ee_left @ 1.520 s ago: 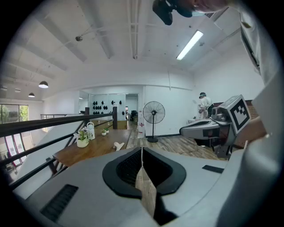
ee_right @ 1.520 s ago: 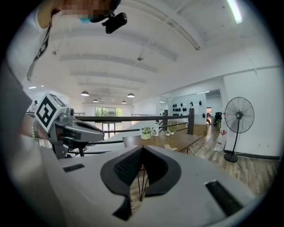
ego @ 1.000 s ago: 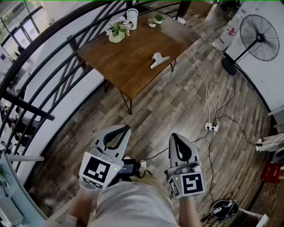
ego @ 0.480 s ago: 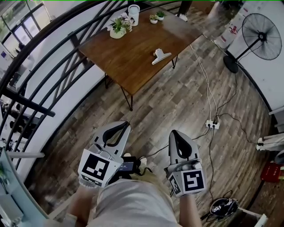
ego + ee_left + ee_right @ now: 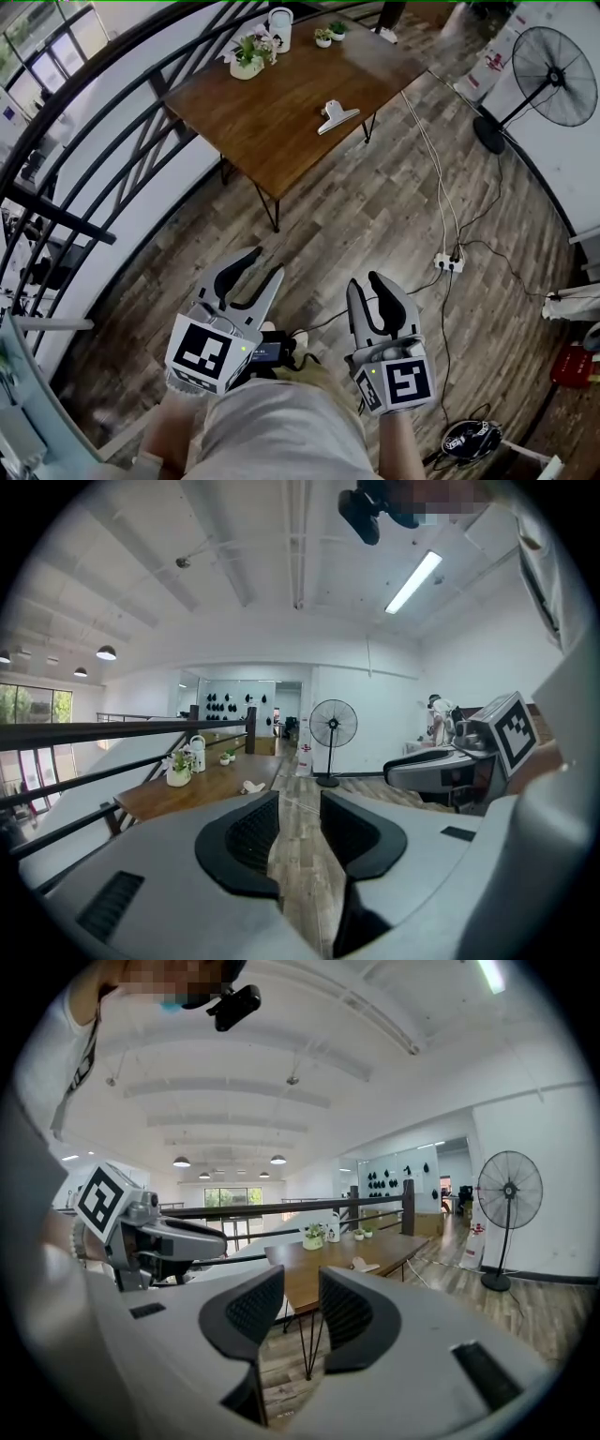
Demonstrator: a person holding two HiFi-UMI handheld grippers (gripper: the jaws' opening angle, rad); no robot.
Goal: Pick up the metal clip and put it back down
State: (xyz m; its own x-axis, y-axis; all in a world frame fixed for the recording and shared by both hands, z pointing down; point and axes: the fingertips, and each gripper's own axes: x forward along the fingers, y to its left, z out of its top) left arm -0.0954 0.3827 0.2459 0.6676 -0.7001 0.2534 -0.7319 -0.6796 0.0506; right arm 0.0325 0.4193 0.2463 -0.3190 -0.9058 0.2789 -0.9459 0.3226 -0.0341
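Note:
The metal clip (image 5: 336,114) lies on the wooden table (image 5: 272,122), near its right edge and far ahead of both grippers. It shows small in the left gripper view (image 5: 251,787) and the right gripper view (image 5: 364,1265). My left gripper (image 5: 264,264) (image 5: 300,803) is held low over the plank floor. Its jaws have just been opening and nothing is between them. My right gripper (image 5: 367,281) (image 5: 302,1283) hangs beside it, and its jaws have also just been opening, empty. Both point toward the table.
Potted plants (image 5: 247,54) and a white jug (image 5: 279,21) stand at the table's far end. A black railing (image 5: 84,141) runs along the left. A standing fan (image 5: 548,70), a power strip (image 5: 448,265) and cables lie to the right.
Both grippers' jaws were shut in the earlier frames and now stand apart. The hands have kept their place.

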